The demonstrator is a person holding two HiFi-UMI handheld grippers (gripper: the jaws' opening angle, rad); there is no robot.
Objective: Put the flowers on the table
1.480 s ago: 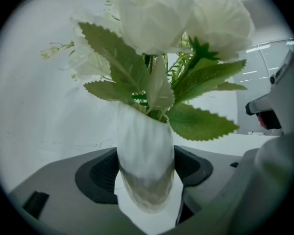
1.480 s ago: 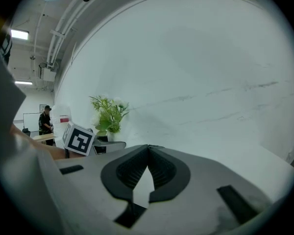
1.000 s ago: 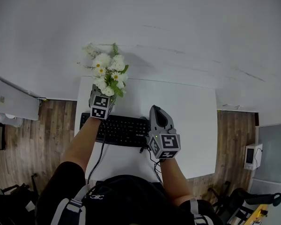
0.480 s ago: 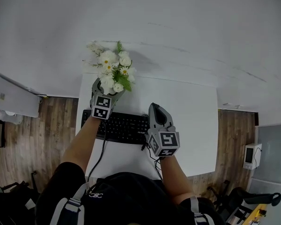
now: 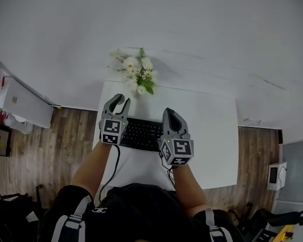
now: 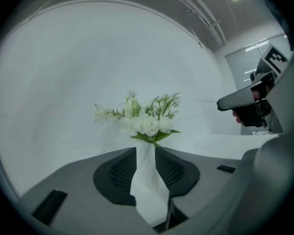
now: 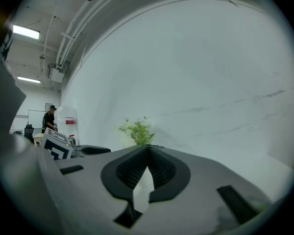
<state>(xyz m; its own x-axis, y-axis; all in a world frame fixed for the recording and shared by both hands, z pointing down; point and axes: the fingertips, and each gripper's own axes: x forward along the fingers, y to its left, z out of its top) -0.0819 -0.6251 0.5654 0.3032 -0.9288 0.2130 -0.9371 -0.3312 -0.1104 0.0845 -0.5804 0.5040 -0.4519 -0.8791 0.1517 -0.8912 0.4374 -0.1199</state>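
- A person is standing over a white counter [image 5: 207, 135], seen from above, holding a gripper in each hand.
- The flowers [image 5: 137, 74] (white blooms with green leaves) are standing upright at the counter's far left corner, right by the wall [image 5: 192, 34]. They are resting there on their own, so the placing looks done.
- The left gripper [image 5: 119, 104] is hovering over the left end of a black keyboard [image 5: 141, 133], near the flowers but apart from them. Its jaws are closing, with a narrow gap between them and nothing in it. The flowers are showing through that gap, farther off.
- The right gripper [image 5: 172, 116] is hovering over the keyboard's right end, its jaws meeting at the tips and holding nothing. It is likely idling because one gripper is enough for the bunch.
- The flowers are sitting behind the keyboard, probably chosen as a spot leaving the typing space free.
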